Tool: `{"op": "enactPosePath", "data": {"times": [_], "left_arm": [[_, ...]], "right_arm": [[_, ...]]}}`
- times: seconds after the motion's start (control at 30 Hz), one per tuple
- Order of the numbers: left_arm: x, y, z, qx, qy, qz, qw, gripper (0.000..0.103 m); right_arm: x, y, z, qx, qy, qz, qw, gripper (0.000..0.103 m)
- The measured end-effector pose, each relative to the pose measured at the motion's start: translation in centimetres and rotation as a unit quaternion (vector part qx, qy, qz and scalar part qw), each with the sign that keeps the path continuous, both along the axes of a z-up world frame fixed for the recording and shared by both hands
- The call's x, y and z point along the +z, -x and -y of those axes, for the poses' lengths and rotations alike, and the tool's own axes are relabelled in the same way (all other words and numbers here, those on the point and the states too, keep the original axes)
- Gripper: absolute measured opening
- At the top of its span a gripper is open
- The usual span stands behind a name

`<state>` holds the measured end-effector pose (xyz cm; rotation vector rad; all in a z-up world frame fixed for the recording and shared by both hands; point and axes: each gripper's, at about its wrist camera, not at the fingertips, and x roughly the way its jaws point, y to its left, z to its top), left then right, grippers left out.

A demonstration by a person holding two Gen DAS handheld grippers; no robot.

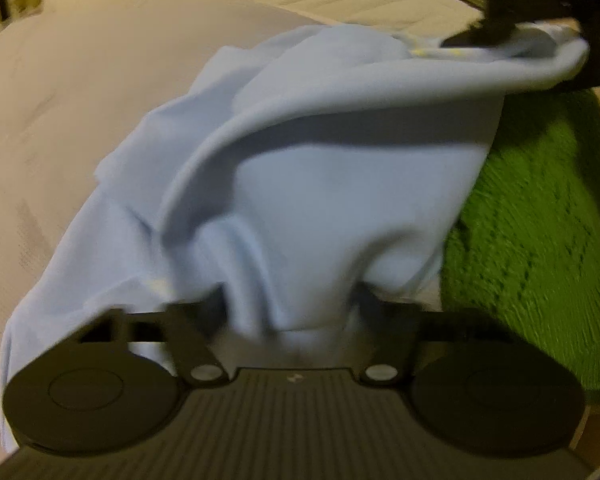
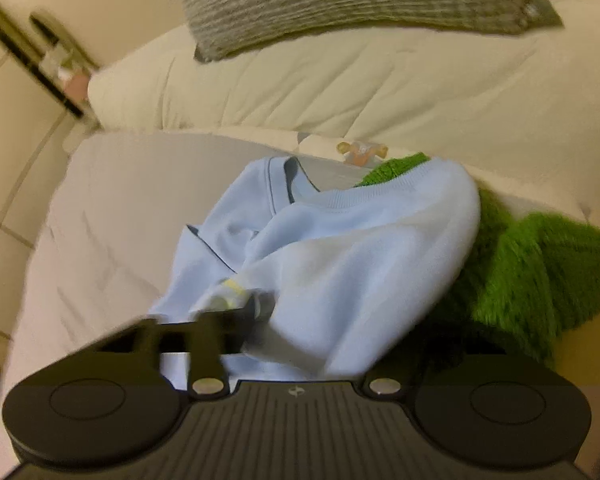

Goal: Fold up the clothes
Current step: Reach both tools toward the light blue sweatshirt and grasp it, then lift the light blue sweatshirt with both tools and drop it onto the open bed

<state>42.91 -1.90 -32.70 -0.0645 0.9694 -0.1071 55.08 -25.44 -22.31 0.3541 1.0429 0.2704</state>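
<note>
A light blue shirt (image 1: 320,184) hangs stretched between both grippers above a beige mattress (image 1: 80,92). My left gripper (image 1: 294,316) is shut on a bunched fold of it, and the cloth drapes over both fingers and hides the tips. At the top right of the left wrist view, my right gripper (image 1: 480,38) pinches another edge of the shirt. In the right wrist view the blue shirt (image 2: 340,248) spills over the right gripper (image 2: 300,320), with only the left finger (image 2: 256,304) showing. The ribbed collar faces up.
A green knitted garment (image 2: 540,272) lies crumpled on the mattress just right of the shirt, partly under it. Behind are a cream duvet (image 2: 340,88), a grey striped pillow (image 2: 340,0) and a small toy figure (image 2: 360,152). Tiled floor (image 2: 4,152) lies to the left.
</note>
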Motion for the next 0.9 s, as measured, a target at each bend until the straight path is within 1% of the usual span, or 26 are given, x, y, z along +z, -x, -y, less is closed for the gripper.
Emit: {"op": "enactPosePath", "data": {"times": [0.03,0.07,0.13,0.27,0.33,0.43,0.53,0.6,0.63,0.73,0.8,0.83,0.87,0.9], "left_arm": [[0.2,0.0,-0.7,0.017,0.01,-0.001,0.9998,0.024],[0.5,0.0,-1.4,0.033,0.021,-0.001,0.9992,0.019],[1.5,0.3,-2.6,0.054,0.041,0.005,0.9977,0.016],[5.1,2.3,-3.5,0.072,0.032,0.048,0.9958,0.015],[7.3,4.2,-4.6,0.092,0.036,0.071,0.9926,0.015],[10.8,7.6,-6.0,0.124,0.035,0.106,0.986,0.015],[15.1,12.2,-7.4,0.164,0.031,0.138,0.9764,0.014],[17.4,16.5,-8.9,0.2,0.027,0.16,0.9663,0.014],[18.8,19.2,-9.7,0.221,0.02,0.171,0.9599,0.014],[23.3,28.7,-11.9,0.289,-0.006,0.201,0.936,0.014],[26.0,34.5,-13.0,0.331,-0.028,0.218,0.9177,0.014],[27.3,37.6,-13.3,0.349,-0.046,0.223,0.909,0.014],[28.3,40.4,-13.5,0.365,-0.059,0.223,0.9019,0.014],[28.3,42.2,-13.8,0.375,-0.058,0.214,0.9001,0.014]], "right_arm": [[0.2,0.1,-0.2,0.01,0.002,0.006,1.0,0.02],[0.6,0.2,-0.4,0.018,0.0,0.012,1.0,0.018],[1.5,0.6,-1.0,0.034,-0.009,0.027,0.999,0.016],[4.6,1.9,-2.4,0.065,-0.029,0.075,0.995,0.016],[6.6,2.6,-3.2,0.08,-0.043,0.098,0.991,0.016],[10.3,4.2,-5.3,0.115,-0.068,0.136,0.982,0.016],[14.1,6.7,-8.1,0.159,-0.102,0.173,0.967,0.016],[16.6,8.8,-10.8,0.198,-0.124,0.193,0.953,0.016],[17.7,10.0,-12.2,0.217,-0.136,0.2,0.946,0.016],[20.4,14.3,-16.9,0.28,-0.175,0.206,0.921,0.016],[21.9,18.0,-20.3,0.324,-0.209,0.204,0.9,0.016],[22.6,19.9,-22.0,0.345,-0.224,0.203,0.889,0.016],[23.2,21.8,-23.7,0.365,-0.239,0.199,0.877,0.016],[23.9,23.9,-25.5,0.385,-0.254,0.194,0.866,0.016]]}}
